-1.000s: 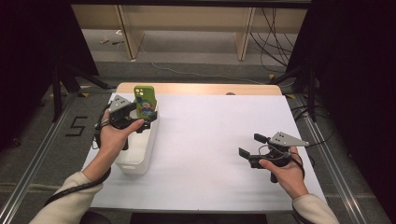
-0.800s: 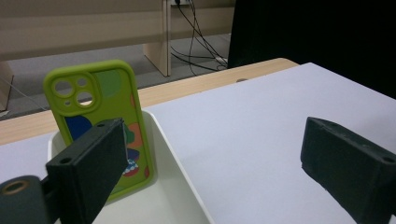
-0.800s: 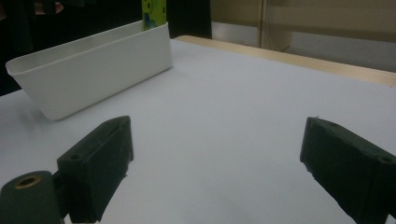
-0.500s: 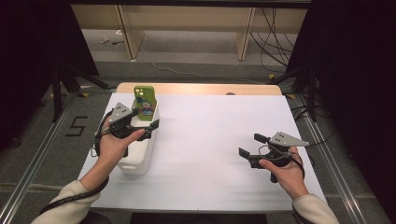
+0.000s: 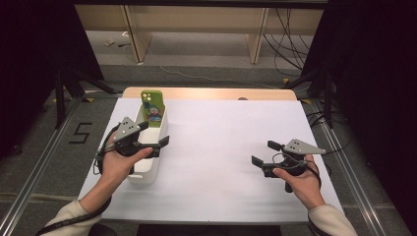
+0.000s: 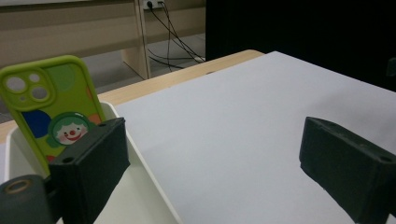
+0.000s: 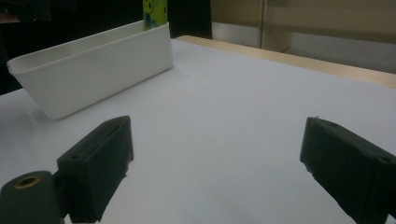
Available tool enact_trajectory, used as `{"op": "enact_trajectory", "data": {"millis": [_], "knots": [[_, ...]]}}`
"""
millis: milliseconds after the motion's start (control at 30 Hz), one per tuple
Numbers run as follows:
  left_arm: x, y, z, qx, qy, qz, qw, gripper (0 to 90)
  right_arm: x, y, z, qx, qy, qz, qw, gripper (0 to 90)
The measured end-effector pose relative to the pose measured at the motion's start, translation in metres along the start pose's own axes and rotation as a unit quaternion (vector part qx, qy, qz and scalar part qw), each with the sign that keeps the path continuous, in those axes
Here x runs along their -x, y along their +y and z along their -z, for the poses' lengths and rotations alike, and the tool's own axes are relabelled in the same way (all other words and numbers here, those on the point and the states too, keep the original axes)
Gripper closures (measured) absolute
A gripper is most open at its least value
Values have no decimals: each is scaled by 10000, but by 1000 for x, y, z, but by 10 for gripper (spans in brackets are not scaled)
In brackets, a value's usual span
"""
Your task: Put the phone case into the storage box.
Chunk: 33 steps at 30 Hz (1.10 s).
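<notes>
Green phone (image 5: 152, 107) upright in the white bin (image 5: 142, 172).
Its case shows a clown face; no readable writing. Left gripper (image 5: 156, 142) over the bin and right gripper (image 5: 264, 153) both gape, empty.

Light falls from overhead onto the white surface (image 5: 221, 147), which reads bright and even in the high view, while the room at both sides sinks into near black. Shadows there are soft and short, lying close under each hand and under the white bin (image 5: 147, 162). No hard glare shows; the surface has only a mild sheen. The high view is fairly sharp but slightly grainy. In both gripper views the black jaws at the bottom are blurred and show little detail, and the background shelves and cables are soft. The green phone case (image 6: 51, 107) is reasonably crisp and its colours vivid.
</notes>
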State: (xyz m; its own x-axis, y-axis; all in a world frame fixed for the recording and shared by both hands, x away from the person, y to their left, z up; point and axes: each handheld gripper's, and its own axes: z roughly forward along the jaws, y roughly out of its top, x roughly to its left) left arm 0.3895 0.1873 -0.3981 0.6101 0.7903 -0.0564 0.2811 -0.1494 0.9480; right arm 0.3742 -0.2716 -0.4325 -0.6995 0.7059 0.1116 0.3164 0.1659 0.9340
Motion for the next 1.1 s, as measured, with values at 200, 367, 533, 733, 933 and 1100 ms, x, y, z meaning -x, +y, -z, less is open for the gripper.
{"op": "enact_trajectory", "data": {"millis": [200,367,533,733,933,1100], "knots": [[3,-3,4,-5,-49,-43,10000,81,0,0,0,1,9,15,10000,105],[4,-7,7,5,-89,-57,9999,82,0,0,0,-21,22,21,10000,106],[5,-11,9,33,-98,-64,9999,85,0,0,1,-36,32,21,10000,105],[6,-14,13,10,-108,-113,9999,86,0,0,1,-48,28,46,10000,106],[6,-16,16,4,-120,-104,9999,87,0,0,2,-55,19,56,10000,105],[5,-19,18,10,-121,-122,9999,91,0,0,1,-60,27,50,10000,106]]}}
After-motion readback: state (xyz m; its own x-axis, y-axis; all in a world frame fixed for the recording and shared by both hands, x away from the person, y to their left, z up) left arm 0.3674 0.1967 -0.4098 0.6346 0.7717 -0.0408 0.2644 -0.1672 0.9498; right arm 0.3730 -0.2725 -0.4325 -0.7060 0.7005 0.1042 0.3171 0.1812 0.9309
